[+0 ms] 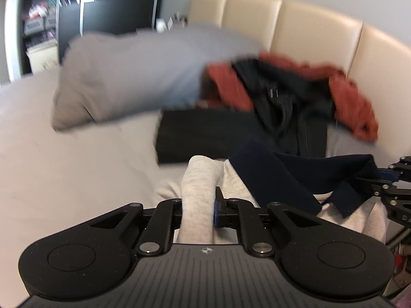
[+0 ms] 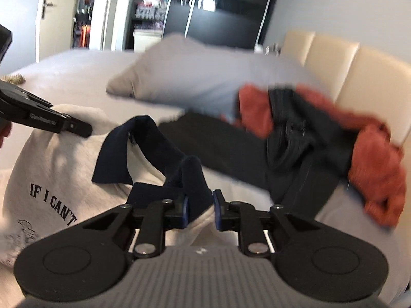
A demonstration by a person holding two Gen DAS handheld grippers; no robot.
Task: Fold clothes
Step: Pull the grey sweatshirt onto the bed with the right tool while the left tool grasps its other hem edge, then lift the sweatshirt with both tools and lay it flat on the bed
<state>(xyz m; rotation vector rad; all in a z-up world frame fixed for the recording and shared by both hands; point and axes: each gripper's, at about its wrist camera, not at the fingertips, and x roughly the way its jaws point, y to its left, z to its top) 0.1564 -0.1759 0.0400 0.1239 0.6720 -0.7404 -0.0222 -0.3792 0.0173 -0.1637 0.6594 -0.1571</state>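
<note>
Clearly both tools are clamped on the same garment, a heather-grey knit polo shirt (image 2: 59, 169) with a navy collar (image 2: 143, 151) and black printed lettering that reads "IF I CAN'T". In the left wrist view, the left gripper (image 1: 199, 209) pinches a bunched fold of the grey fabric, which rises as a soft column between the blue-padded jaws at 6 o'clock of the frame. The navy collar lies just to the right of that fold, at about 4 o'clock, and the black linkage of the other tool shows at the 3 o'clock edge.

In the right wrist view, the right gripper (image 2: 200, 208) is closed on the navy collar and the grey cloth under it, the dark fabric peaking up between its blue pads (image 2: 184, 211). The left tool's black finger reaches in from 9 o'clock and touches the shirt's shoulder.

The shirt hangs lifted over a pale grey bedsheet (image 1: 64, 174). Beyond it, toward 12 o'clock, sits a folded black garment (image 1: 205, 136), and at 2 o'clock a heap of rust-orange and black clothes (image 1: 295, 89). A grey pillow (image 1: 128, 77) lies at 11 o'clock against the cream padded headboard (image 1: 316, 28).
</note>
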